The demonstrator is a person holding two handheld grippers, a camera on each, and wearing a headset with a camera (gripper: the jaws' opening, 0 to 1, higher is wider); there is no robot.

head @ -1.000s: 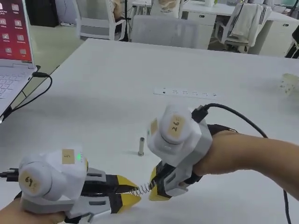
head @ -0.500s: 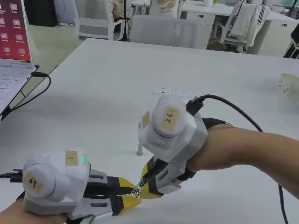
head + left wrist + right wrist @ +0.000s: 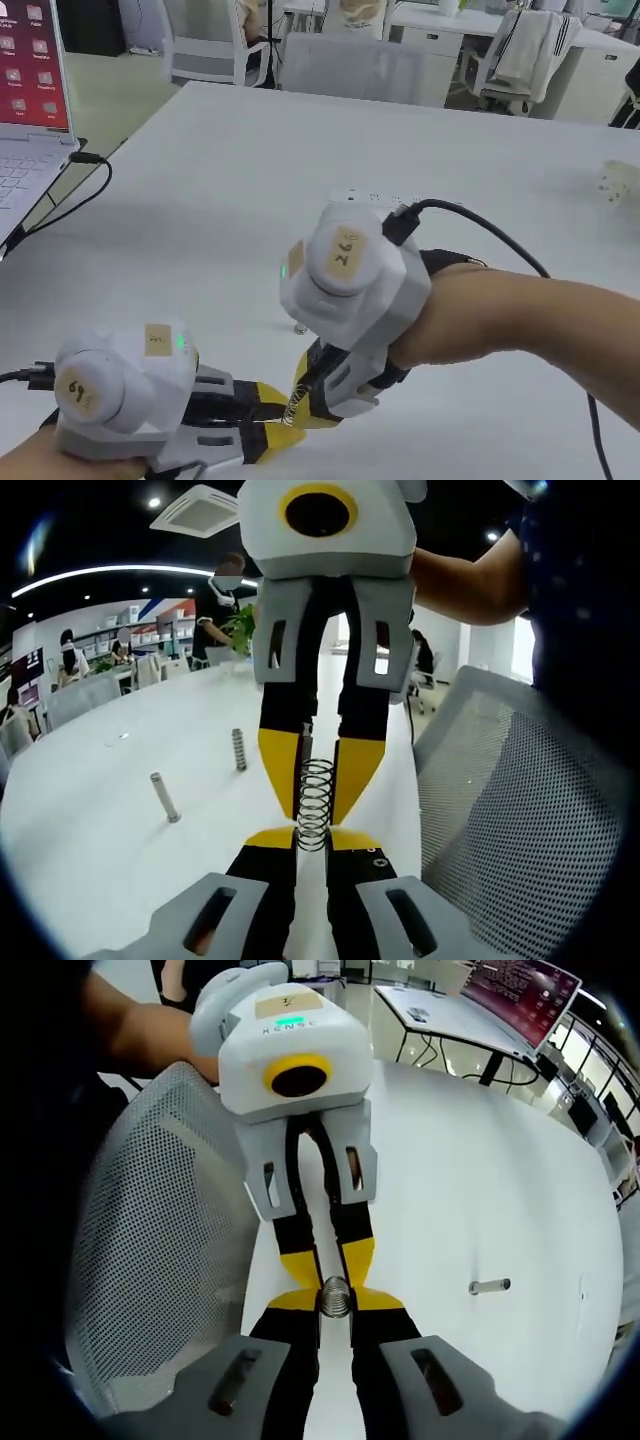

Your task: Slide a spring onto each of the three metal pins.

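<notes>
**Q:** Spring location?

**A:** The spring (image 3: 316, 798) is clear of the table (image 3: 200, 200), spanned between both grippers. The left gripper (image 3: 313, 837) is clenched on one end. The right gripper (image 3: 337, 1302) clamps it near the other end.

**Q:** Task status?

**A:** Partial at best. In the left gripper view, the bare pin (image 3: 163, 796) carries nothing. The far pin (image 3: 239, 749) looks ribbed, so it is probably loaded. A third pin cannot be confirmed. The held spring is not yet on any pin, so at least one fitting remains.
</notes>
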